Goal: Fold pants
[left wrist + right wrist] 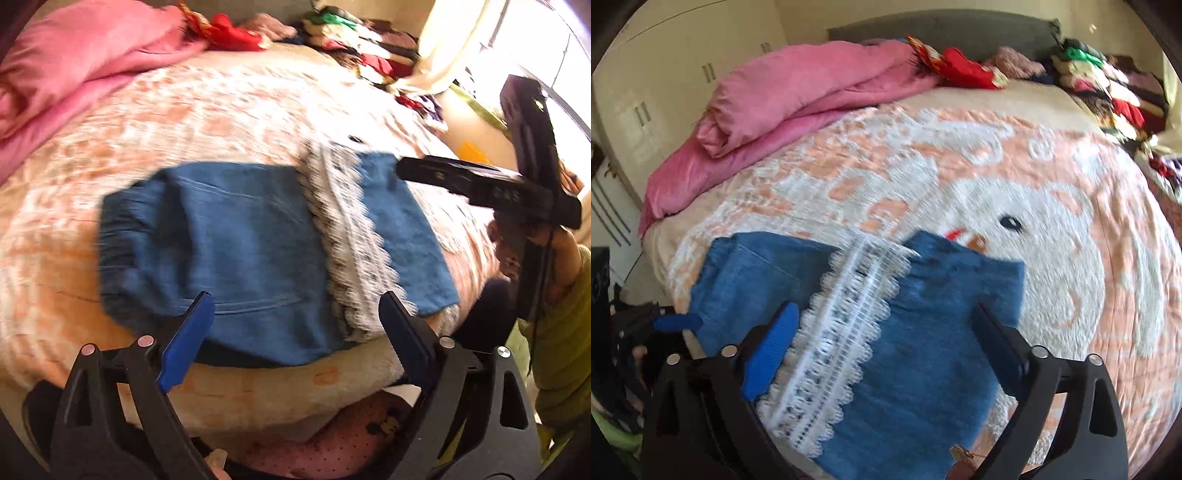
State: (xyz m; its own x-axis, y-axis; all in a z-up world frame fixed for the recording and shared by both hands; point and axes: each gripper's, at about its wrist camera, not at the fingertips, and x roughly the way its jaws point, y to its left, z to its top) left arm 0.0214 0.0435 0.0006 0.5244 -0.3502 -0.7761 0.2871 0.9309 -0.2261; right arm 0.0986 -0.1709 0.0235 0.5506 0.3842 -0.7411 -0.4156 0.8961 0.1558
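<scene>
Blue denim pants [229, 229] lie folded into a compact rectangle on the bed's peach and white blanket [207, 110], near its front edge. A white lace band [347, 236] runs across them. My left gripper [295, 299] hovers open over the near edge of the pants, with nothing between its blue pads. In the right wrist view the pants [942, 332] and the lace band [842, 332] lie under my right gripper [886, 306], which is also wide open and holds nothing. One of its black fingers [424, 171] reaches in over the right end of the pants.
A crumpled pink duvet [798, 92] lies at the back left of the bed. A pile of mixed clothes [1108, 85] sits at the back right by the grey headboard [938, 26]. Cream wardrobe doors [665, 74] stand to the left. A green sleeve [565, 332] shows at the right.
</scene>
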